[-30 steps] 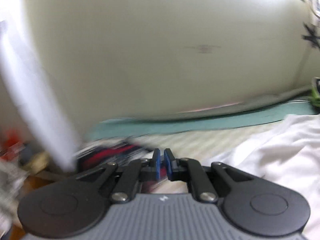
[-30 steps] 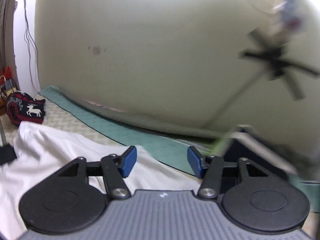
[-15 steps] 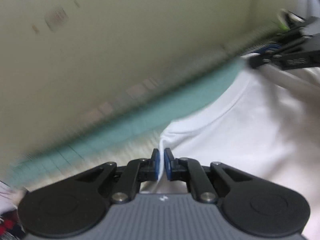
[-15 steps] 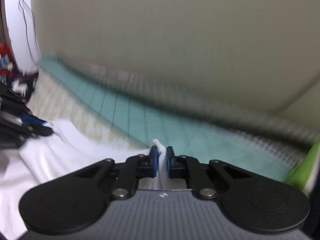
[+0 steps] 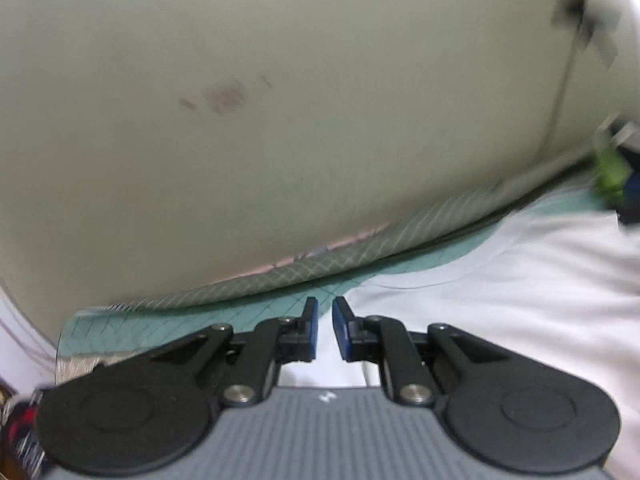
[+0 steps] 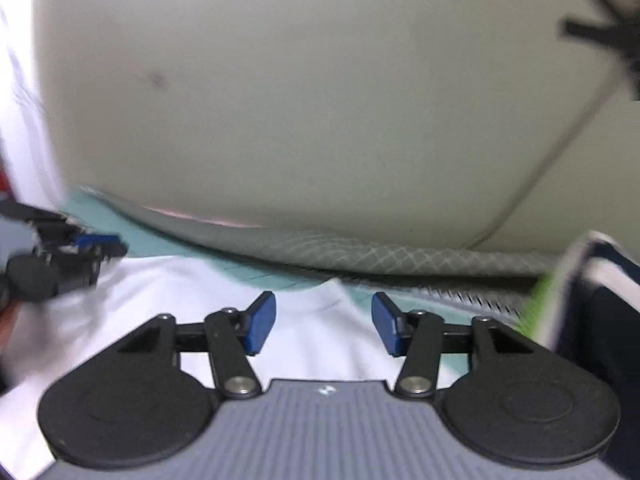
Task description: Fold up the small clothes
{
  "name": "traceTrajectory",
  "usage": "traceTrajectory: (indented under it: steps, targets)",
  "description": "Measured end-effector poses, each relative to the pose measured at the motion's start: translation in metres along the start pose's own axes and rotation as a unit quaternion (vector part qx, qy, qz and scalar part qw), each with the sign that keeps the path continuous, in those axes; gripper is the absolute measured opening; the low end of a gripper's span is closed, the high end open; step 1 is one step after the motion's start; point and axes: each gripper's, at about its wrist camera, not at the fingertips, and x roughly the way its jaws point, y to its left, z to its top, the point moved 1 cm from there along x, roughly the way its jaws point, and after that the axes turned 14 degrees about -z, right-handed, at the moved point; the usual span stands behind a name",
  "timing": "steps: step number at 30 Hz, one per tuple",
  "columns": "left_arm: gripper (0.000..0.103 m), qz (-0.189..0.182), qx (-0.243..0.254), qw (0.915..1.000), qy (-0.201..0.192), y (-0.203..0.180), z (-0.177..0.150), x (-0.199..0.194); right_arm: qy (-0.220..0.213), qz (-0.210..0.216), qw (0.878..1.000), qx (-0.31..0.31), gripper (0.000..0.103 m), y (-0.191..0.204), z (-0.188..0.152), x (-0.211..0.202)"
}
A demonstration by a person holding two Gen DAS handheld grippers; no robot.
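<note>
Smooth white shirt (image 6: pixel 312 344), gridded teal mat (image 5: pixel 224 320), right tool (image 6: pixel 323 322) spread wide

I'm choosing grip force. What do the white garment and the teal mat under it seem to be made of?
White garment: soft, thin knit fabric, probably cotton jersey; matte, with a stitched seam and loose wrinkles. Teal mat: smooth and flat with a printed grid, likely a vinyl or rubber cutting mat, though blur leaves that open.

The wall (image 6: pixel 320 100) closes off the far side just past the white garment (image 6: pixel 320 340); a navy item (image 6: pixel 608 300) crowds the right.
</note>
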Motion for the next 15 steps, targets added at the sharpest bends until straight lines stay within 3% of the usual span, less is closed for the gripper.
traceTrajectory:
  steps: [3,7,11,15]
  targets:
    - [0.020,-0.032,-0.004,0.9992,-0.024,-0.001,-0.043,-0.088,-0.008,0.027,1.000,0.000,0.046,-0.013,-0.049,-0.085]
    - [0.025,-0.074,-0.022,0.9967,0.025,-0.012,-0.115,-0.148,0.034,0.032,0.999,0.003,0.050,-0.013,-0.125,-0.151]
    - [0.025,-0.115,-0.078,0.9864,0.088,-0.019,-0.181,-0.163,0.066,0.010,0.998,-0.003,0.052,-0.001,-0.180,-0.183]
    - [0.026,-0.133,-0.118,0.9791,0.100,-0.038,-0.221,-0.179,0.075,0.016,0.997,0.012,0.049,-0.002,-0.207,-0.189]
